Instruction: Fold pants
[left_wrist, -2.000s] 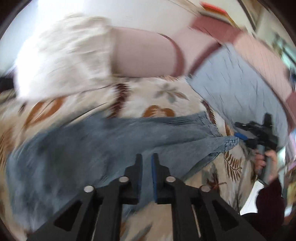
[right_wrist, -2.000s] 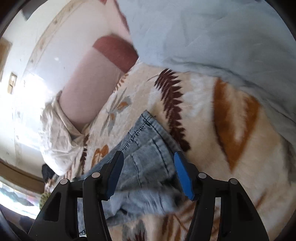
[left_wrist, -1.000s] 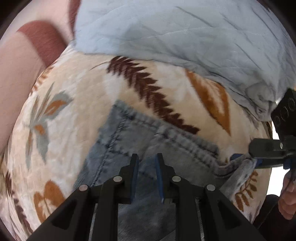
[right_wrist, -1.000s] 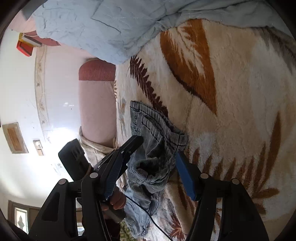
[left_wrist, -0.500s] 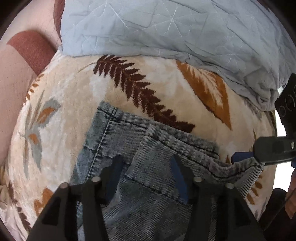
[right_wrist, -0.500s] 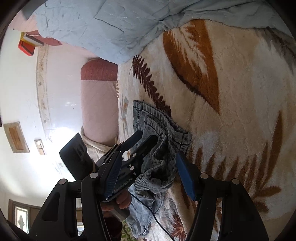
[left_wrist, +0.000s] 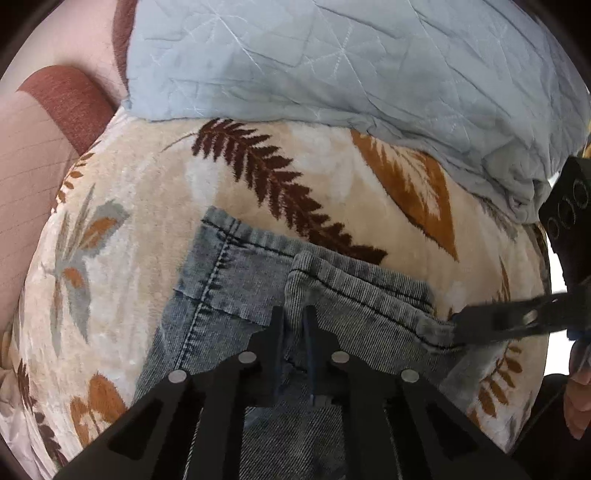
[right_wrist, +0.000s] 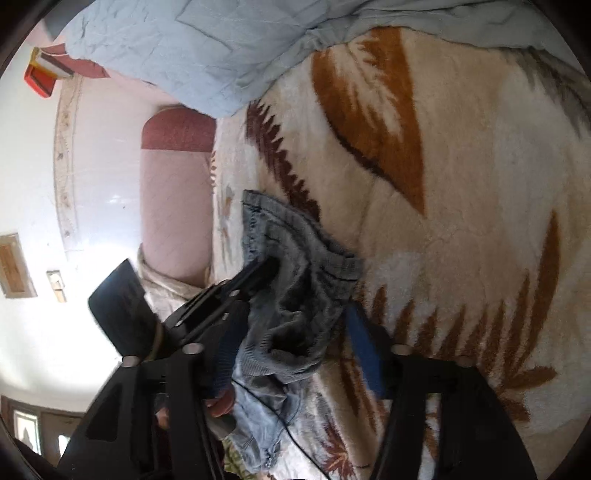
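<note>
Blue denim pants (left_wrist: 236, 280) lie on a leaf-patterned blanket (left_wrist: 332, 177), one hem folded over the other. My left gripper (left_wrist: 293, 325) is shut on the upper denim layer near its hem. In the right wrist view my right gripper (right_wrist: 291, 325) is open, its blue-padded fingers (right_wrist: 364, 339) straddling the bunched hem of the pants (right_wrist: 295, 266). The right gripper also shows in the left wrist view (left_wrist: 480, 325), at the hem's right corner. The left gripper also shows in the right wrist view (right_wrist: 266, 267), pinching the denim.
A light blue quilt (left_wrist: 332, 66) lies bunched along the far side of the blanket. A pink and maroon headboard (right_wrist: 177, 192) stands beyond the pants. A cream cloth (right_wrist: 162, 284) lies by the headboard.
My left gripper, open half a second ago, has closed on the upper denim layer. My right gripper stays open over the hem, and has moved a little closer to the fabric.
</note>
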